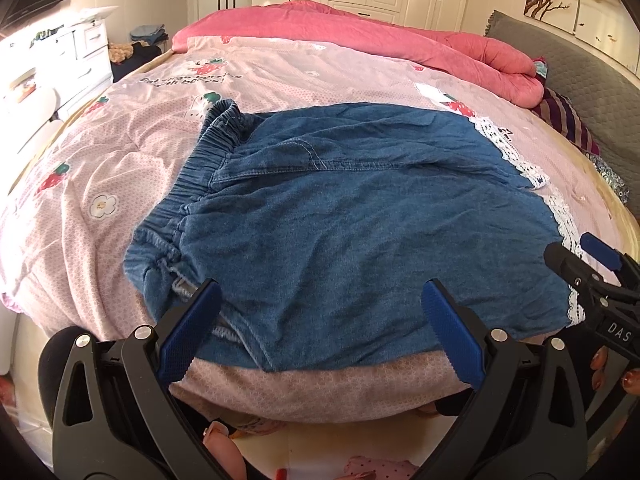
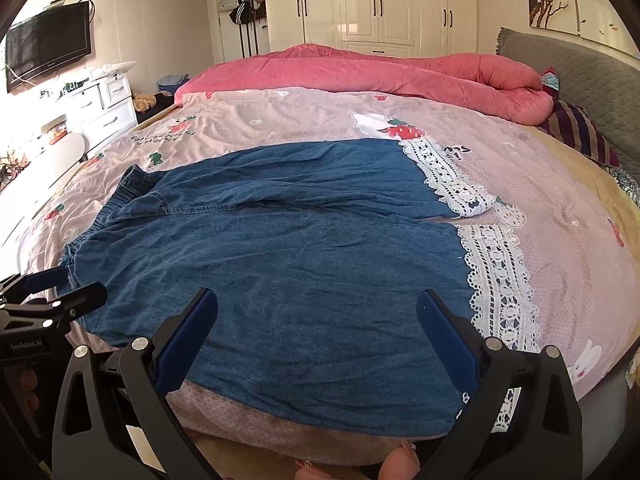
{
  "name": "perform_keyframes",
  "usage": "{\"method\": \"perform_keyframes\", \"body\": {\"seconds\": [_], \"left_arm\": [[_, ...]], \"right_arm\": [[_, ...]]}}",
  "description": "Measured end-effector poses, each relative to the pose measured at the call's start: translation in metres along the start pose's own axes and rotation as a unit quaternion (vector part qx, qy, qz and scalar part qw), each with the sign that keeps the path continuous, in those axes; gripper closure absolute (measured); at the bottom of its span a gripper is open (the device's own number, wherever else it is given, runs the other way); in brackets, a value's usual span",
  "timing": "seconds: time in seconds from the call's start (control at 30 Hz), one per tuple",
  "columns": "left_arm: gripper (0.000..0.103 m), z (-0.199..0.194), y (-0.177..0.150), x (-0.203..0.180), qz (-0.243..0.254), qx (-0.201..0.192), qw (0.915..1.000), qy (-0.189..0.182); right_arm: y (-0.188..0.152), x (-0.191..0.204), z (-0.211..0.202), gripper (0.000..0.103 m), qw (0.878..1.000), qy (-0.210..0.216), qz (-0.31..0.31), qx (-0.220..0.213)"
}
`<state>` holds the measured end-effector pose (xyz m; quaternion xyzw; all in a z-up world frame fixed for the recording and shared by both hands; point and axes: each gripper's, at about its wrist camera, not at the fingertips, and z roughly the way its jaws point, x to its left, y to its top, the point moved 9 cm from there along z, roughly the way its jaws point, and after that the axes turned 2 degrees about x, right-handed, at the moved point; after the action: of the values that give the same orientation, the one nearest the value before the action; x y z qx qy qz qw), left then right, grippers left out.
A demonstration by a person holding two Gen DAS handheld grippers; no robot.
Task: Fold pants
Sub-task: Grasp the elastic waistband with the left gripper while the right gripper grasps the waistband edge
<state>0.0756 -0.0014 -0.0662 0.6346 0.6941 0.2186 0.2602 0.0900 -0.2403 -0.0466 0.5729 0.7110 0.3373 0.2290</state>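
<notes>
- Denim pants (image 1: 340, 216) lie spread flat on a pink printed bedspread (image 1: 100, 152) in the left wrist view, elastic waistband (image 1: 200, 168) to the left and white lace hem (image 1: 520, 160) to the right.
- Left gripper (image 1: 322, 328) hangs over the near edge of the pants, its blue-padded fingers (image 1: 192, 328) spread wide apart with nothing between them.
- At the right edge of this view the right gripper (image 1: 576, 256) appears beside the lace hem, with a hand (image 1: 616, 376) on its handle; here I cannot tell how its jaws stand.
- A rolled pink quilt (image 1: 360, 36) lies across the far side of the bed.
- In the right wrist view the pants (image 2: 280, 252) fill the middle, lace hem (image 2: 496, 276) on the right.
- The right gripper (image 2: 316, 328) hovers over the near edge of the denim, fingers (image 2: 448, 340) wide apart and empty.
- The left gripper (image 2: 60, 284) shows at the left, near the waistband corner.
</notes>
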Motion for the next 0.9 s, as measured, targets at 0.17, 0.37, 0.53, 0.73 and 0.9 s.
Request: {"method": "perform_keyframes", "body": {"seconds": [0.17,0.37,0.53,0.73,0.9], "left_arm": [[0.009,0.016,0.026,0.017,0.003,-0.006,0.9998,0.021],[0.009,0.036,0.077,0.063,-0.007,-0.019,0.9961,0.086],[0.009,0.068,0.11,0.093,-0.002,0.004,0.9936,0.113],[0.009,0.099,0.127,0.107,-0.01,0.03,0.9962,0.081],[0.046,0.116,0.132,0.113,-0.022,0.039,0.998,0.044]], "right_arm": [[0.012,0.0,0.012,0.004,1.0,0.0,-0.01,0.002],[0.032,0.012,0.033,0.004,0.999,0.034,-0.026,0.018],[0.05,0.026,0.058,0.004,0.997,0.057,-0.042,0.037],[0.073,0.043,0.083,0.004,0.994,0.082,-0.06,0.05],[0.094,0.051,0.109,0.004,0.99,0.09,-0.082,0.068]]}}
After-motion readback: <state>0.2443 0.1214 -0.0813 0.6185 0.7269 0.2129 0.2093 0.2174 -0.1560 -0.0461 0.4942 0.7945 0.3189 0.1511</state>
